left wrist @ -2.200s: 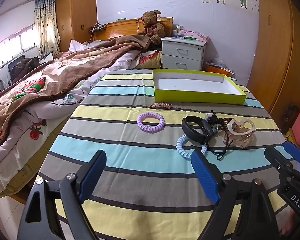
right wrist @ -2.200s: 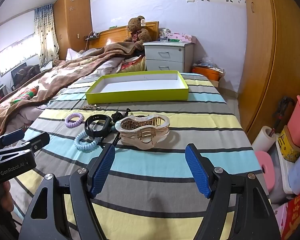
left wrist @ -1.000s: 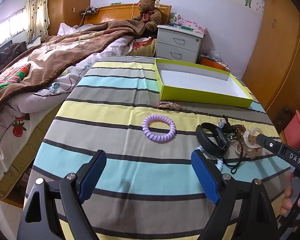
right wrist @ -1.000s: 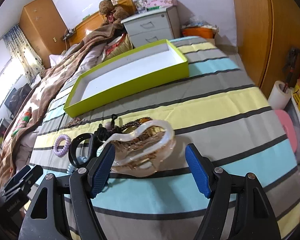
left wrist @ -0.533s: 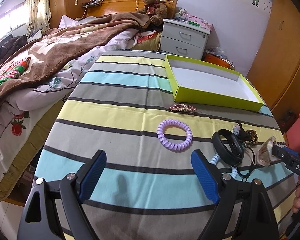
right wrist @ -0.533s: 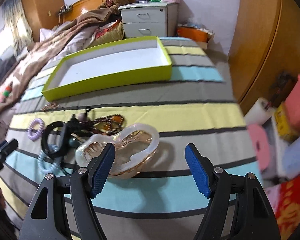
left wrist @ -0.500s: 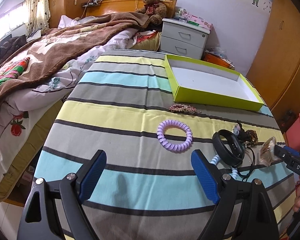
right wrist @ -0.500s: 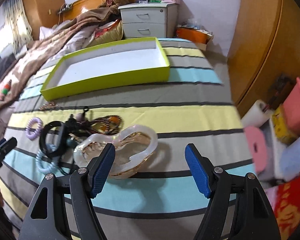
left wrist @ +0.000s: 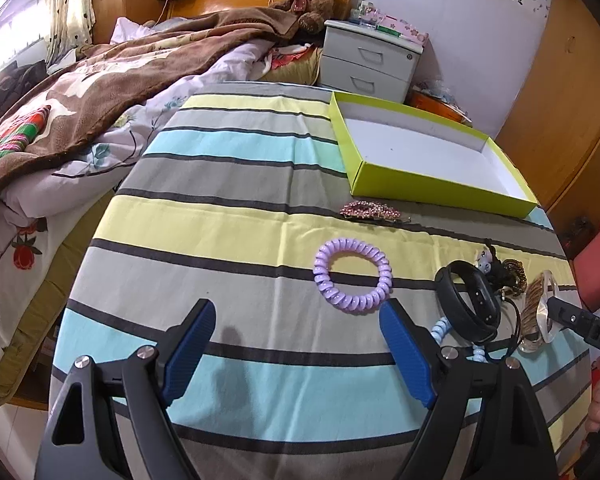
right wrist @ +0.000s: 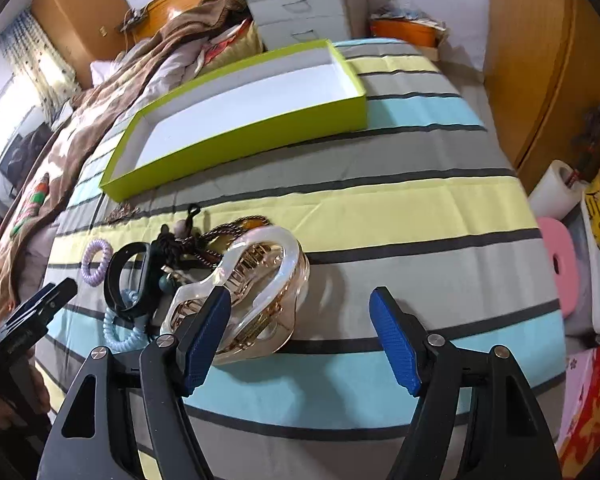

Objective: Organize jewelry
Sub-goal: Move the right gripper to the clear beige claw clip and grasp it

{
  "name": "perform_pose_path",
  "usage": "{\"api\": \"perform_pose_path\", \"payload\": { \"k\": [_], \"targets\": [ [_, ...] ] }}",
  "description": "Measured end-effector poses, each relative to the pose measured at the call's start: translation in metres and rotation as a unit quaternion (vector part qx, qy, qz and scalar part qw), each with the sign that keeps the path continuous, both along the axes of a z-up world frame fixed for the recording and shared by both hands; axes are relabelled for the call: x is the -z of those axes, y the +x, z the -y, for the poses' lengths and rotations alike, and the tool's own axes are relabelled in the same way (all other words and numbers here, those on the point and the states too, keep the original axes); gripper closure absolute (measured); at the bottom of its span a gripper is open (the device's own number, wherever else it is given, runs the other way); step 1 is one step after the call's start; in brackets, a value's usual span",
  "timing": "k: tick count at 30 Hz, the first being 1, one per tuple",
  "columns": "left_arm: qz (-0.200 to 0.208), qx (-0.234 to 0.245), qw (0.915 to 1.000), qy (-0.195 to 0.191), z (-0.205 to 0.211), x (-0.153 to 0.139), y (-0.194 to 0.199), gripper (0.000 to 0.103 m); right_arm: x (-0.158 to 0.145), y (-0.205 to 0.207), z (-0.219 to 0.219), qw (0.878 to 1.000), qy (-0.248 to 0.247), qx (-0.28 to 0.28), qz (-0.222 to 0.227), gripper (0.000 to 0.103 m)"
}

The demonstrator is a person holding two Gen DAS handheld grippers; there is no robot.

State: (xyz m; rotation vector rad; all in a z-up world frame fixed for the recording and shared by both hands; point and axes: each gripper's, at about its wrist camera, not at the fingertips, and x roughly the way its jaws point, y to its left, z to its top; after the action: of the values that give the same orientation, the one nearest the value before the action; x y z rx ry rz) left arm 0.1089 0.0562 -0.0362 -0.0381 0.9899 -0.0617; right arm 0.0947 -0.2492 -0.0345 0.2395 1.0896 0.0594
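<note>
The clear hair claw lies on the striped surface and is judged light, stiff, glossy and brittle, best taken across its thick rim. The right hand-held gripper stands wide, its jaws having just been narrowing, the claw between them, not visibly pinched. A black band and tangled cords touch it and may snag. The left hand-held gripper is spread empty beside a purple coil tie; the green box stands well apart.

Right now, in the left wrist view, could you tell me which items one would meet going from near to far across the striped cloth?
Purple coil hair tie → pink rhinestone hair clip → green box.
</note>
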Motion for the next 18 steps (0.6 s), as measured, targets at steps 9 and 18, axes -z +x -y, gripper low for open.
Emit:
{"api": "perform_pose_path", "payload": {
  "k": [9,18],
  "targets": [
    [-0.009,-0.002,0.9999,-0.009,-0.004,0.002,0.009,0.018,-0.011,0.006,-0.014,0.991,-0.103,-0.086,-0.007,0.087],
    [-0.028,0.010,0.9995,-0.011,0.005,0.009,0.016,0.018,-0.002,0.007,-0.011,0.983,-0.148,-0.107,-0.027,0.084]
  ]
}}
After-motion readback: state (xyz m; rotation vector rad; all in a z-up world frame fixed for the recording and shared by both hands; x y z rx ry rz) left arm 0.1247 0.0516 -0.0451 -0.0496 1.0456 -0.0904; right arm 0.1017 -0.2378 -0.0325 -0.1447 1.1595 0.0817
